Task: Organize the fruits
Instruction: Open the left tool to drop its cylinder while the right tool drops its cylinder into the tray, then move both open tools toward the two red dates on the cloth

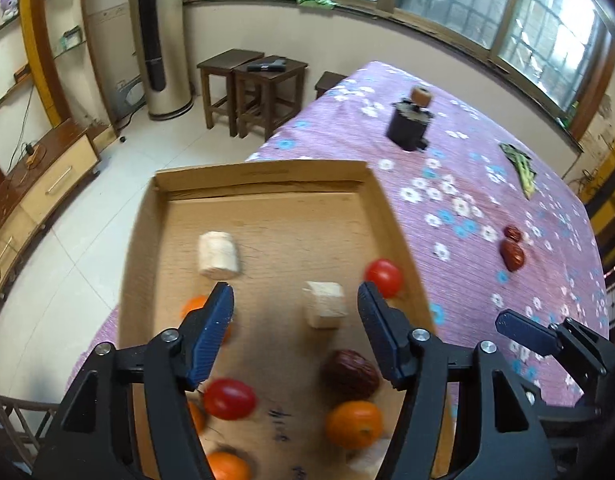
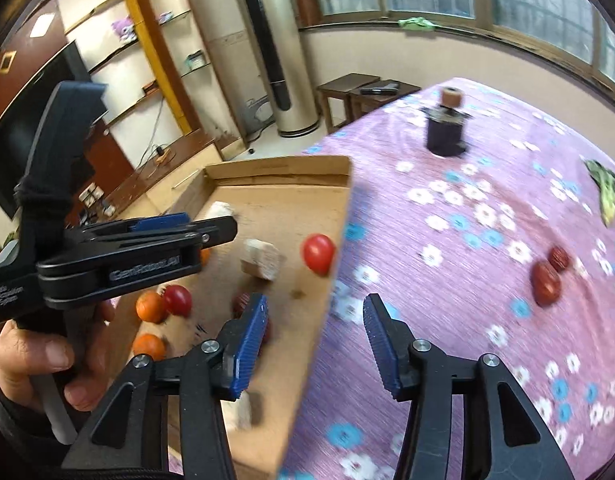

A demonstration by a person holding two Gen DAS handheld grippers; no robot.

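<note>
Left wrist view looks down into a cardboard box [image 1: 267, 184] resting on a purple flowered bed [image 1: 487, 184]. The left gripper [image 1: 295, 304] hangs over it with fingers wide and nothing between the pads. Inside lie two red tomatoes [image 1: 383, 278], oranges [image 1: 353, 424], a dark date [image 1: 349, 374] and pale white chunks [image 1: 219, 254]. The right gripper [image 2: 315, 320] hovers across the box's right wall, fingers moderately apart and empty. Two more dates [image 2: 545, 282] lie on the cover, well apart from the box, and these look like the fruit left to gather. To do that well, I judge the right gripper should swing over them, drop so one date sits squarely between the pads, and close gently, since wrinkled skin may slip or bruise. The two dates touch, so taking the nearer one alone needs care. Motion blur softens most fruit, the box's near edge is cut off, and one orange hides behind the left finger.
</note>
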